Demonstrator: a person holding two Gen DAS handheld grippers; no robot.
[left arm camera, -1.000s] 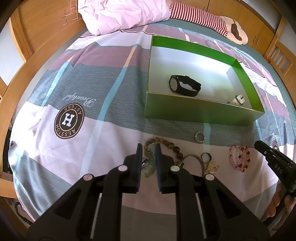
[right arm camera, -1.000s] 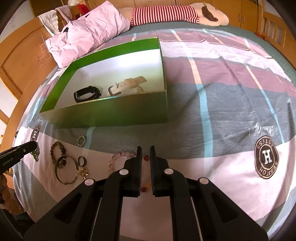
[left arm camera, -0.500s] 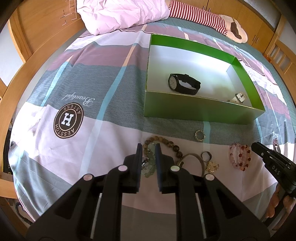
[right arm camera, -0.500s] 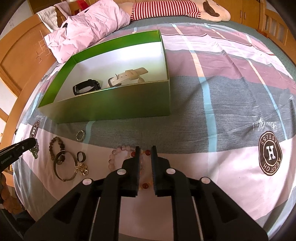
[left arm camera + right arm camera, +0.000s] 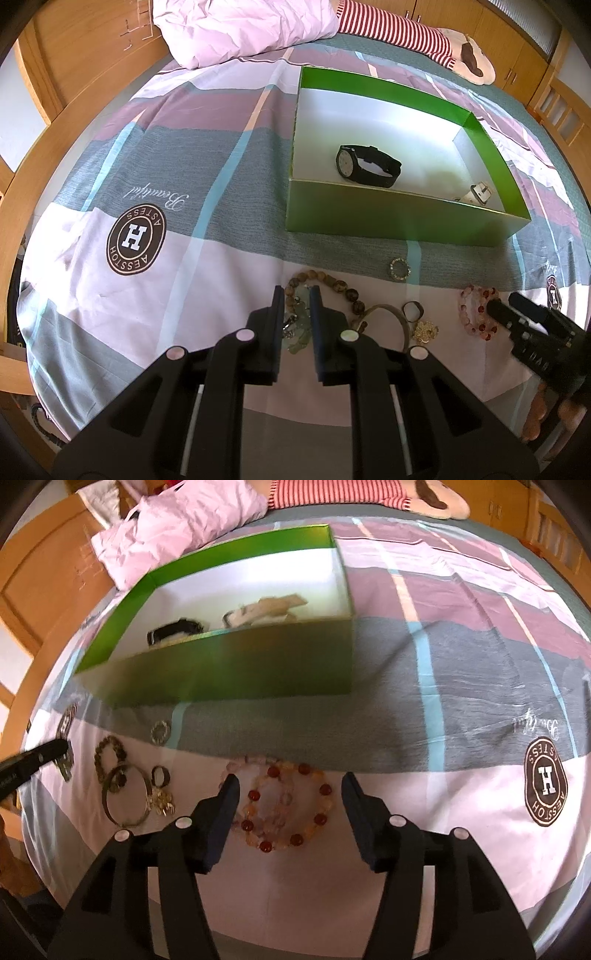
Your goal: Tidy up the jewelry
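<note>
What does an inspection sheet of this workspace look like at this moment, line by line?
Surface: bedsheet, plaid, with round logo prints.
Job's things: green box holds a black watch and a beige strap; on the sheet lie a pink-and-red bead bracelet, a brown bead bracelet, a bangle, a dark ring, a sparkly ring, a gold charm and a pale green pendant.
Clutter: pink quilt, striped plush toy.
Grippers: left hand-held gripper narrowly open over the pendant; right hand-held gripper wide open around the pink-and-red bracelet.
Cables: nothing seen.
Surroundings: wooden bed frame.
</note>
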